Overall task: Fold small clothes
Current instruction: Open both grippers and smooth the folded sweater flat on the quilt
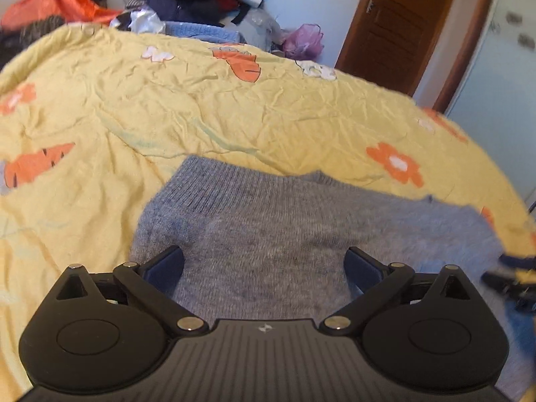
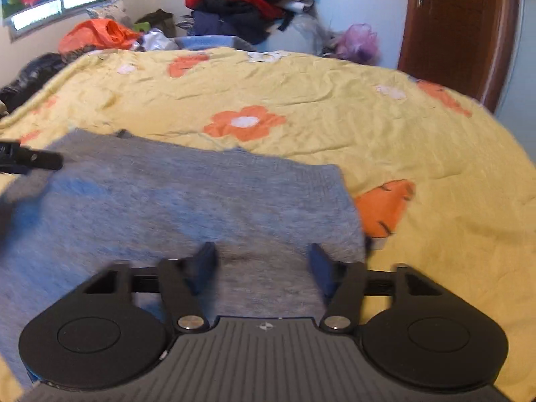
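lying flat on the yellow sheet [image 1: 234,110], the grey knit [image 1: 274,231] takes up the near middle of both views, its ribbed band toward the far side in the left wrist view and its right edge ending just beside an orange carrot print [image 2: 385,207] in the right wrist view. the left gripper [image 1: 264,268] hangs over the knit with its fingers [image 1: 167,268] spread wide; grey fabric fills the gap between them, and neither pad clearly pinches it. the right gripper [image 2: 263,268] sits over the knit's near right part, its fingers [image 2: 204,264] also apart, though less widely, with cloth showing between them; whether the tips touch the fabric i cannot tell. each gripper shows at the edge of the other's view: a dark blurred shape at the right rim of the left view, and a black tip at the left rim of the right view, above the knit's left part.

the sheet is creased and printed with orange flowers [image 2: 246,122] and carrots. beyond the bed's far edge a pile of clothes [image 2: 248,3] in red, black and navy is heaped up, with an orange garment [image 2: 100,35] to its left and a purple bag [image 2: 358,42] to its right. a brown door [image 2: 459,30] stands at the far right, and a window [image 2: 57,6] with a lotus-print blind shows at the upper left of the right view.
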### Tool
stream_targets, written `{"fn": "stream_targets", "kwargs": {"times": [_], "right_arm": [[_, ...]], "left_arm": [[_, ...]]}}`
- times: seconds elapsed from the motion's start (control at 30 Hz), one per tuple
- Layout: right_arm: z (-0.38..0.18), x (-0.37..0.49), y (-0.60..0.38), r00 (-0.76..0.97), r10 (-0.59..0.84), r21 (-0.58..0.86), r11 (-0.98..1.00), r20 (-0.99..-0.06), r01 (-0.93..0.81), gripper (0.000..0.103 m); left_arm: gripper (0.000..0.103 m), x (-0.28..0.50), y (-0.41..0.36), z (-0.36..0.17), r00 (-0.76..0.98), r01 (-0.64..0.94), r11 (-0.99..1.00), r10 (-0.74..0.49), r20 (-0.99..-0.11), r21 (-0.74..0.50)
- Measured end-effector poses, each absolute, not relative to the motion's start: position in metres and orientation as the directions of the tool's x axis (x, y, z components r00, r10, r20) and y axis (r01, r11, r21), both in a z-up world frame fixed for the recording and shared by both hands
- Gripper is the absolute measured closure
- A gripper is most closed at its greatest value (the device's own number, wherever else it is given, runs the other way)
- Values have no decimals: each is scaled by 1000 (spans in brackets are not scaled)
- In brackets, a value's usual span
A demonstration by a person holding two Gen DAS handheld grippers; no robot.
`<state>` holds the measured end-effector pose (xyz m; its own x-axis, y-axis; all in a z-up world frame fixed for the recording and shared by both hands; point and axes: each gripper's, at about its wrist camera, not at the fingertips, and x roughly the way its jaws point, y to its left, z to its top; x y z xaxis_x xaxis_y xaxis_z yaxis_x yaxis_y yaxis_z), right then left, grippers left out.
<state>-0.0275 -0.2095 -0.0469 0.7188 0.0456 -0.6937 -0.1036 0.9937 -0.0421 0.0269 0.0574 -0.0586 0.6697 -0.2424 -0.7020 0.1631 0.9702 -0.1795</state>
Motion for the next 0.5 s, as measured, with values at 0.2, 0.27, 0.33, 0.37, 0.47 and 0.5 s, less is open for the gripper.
{"fn": "stream_targets", "kwargs": {"times": [0.2,0.27,0.33,0.37,0.47,0.5], "right_arm": [[-25,-58,-193,746,65,-26,994,-663,-110,31],[-21,-74,-180,746,102,-24,987,-658,-156,31],[-21,-88,-168,749,110,-36,984,-653,-176,31],[-23,-93,-164,749,113,-34,983,-653,-178,30],[-35,-98,-160,734,82,-58,985,-674,-162,24],[-42,-99,-161,730,59,-78,985,-681,-153,24]], "left_arm": [[0,-6,61,-45,678,119,981,-193,-709,-153],[0,-20,62,-45,673,107,984,-178,-718,-144],[0,-34,62,-46,674,113,984,-179,-717,-140],[0,-40,60,-47,680,112,987,-163,-715,-118],[0,-49,62,-54,675,93,989,-145,-724,-111],[0,-52,61,-56,677,96,990,-138,-723,-98]]}}
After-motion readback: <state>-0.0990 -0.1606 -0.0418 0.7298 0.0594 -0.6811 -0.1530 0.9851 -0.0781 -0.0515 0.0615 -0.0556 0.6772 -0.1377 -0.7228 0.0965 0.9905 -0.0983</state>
